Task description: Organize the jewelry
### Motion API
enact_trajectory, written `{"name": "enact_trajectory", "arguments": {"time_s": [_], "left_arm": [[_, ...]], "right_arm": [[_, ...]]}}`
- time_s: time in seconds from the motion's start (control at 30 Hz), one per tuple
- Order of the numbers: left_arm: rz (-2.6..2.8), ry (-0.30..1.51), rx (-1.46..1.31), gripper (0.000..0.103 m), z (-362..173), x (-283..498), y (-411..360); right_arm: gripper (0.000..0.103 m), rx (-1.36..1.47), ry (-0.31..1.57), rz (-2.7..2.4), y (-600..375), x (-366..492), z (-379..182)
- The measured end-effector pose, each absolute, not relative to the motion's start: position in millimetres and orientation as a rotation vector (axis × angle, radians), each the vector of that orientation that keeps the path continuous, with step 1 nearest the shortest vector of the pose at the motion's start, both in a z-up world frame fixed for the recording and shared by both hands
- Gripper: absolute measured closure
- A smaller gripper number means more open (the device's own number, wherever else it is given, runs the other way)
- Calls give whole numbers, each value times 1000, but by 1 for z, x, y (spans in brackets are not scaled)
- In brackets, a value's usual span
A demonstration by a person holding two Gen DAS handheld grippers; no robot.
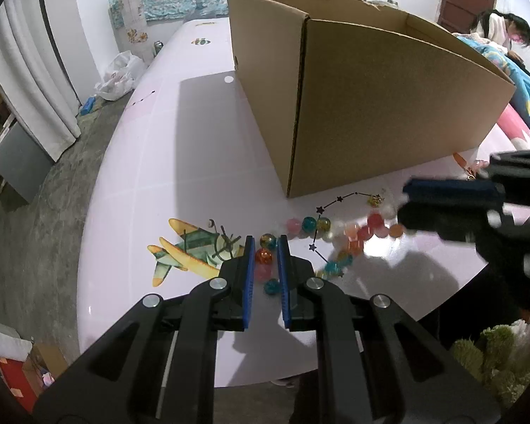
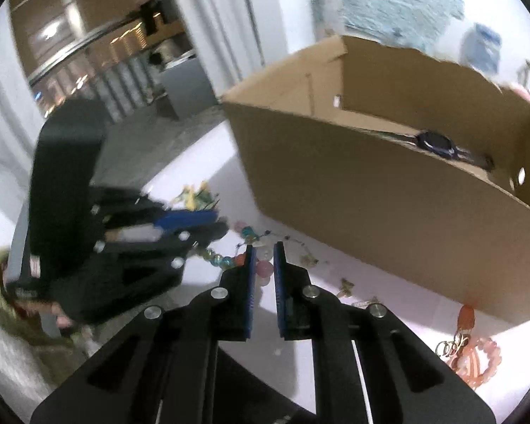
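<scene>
Gripping round glassy beads of the bracelet point(image 1: 330, 236), both the left gripper point(image 1: 266, 247) and right gripper point(image 2: 263, 254) are closed near the corrugated cardboard box point(image 1: 371, 106).

One cardboard box point(image 1: 371, 106) on the worktop point(image 1: 194, 141); one wristwatch point(image 2: 436, 143) inside it; one multicoloured bead strand point(image 1: 335, 236); one pink bead bracelet point(image 2: 477, 357) at lower right; two tools, left tool point(image 1: 266, 243) and right tool point(image 2: 263, 251).

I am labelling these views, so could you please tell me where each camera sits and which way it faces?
Left wrist: on the left tool, looking down at beads between its fingers, on the table; the right tool shows.
Right wrist: on the right tool, facing the box holding a watch; the left tool shows.
Shared: beads, box, table.
</scene>
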State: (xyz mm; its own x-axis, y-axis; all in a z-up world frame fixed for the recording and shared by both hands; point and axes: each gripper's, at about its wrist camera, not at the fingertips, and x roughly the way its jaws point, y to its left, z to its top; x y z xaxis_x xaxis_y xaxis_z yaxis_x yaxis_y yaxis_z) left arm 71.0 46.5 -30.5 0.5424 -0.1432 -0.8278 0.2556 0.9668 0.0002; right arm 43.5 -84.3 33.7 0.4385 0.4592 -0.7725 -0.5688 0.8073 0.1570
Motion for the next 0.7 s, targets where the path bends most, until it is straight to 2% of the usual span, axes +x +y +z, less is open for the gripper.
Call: {"name": "enact_trajectory", "arguments": {"time_s": [0.2, 0.47, 0.7], "left_arm": [[-243, 968, 102, 91, -31, 71, 50], [-248, 967, 103, 87, -31, 70, 49], [-247, 965, 92, 87, -31, 70, 50]], "right_arm": [[93, -275, 882, 685, -76, 17, 31], [93, -645, 812, 718, -61, -22, 21], [93, -653, 855, 786, -69, -36, 23]]}}
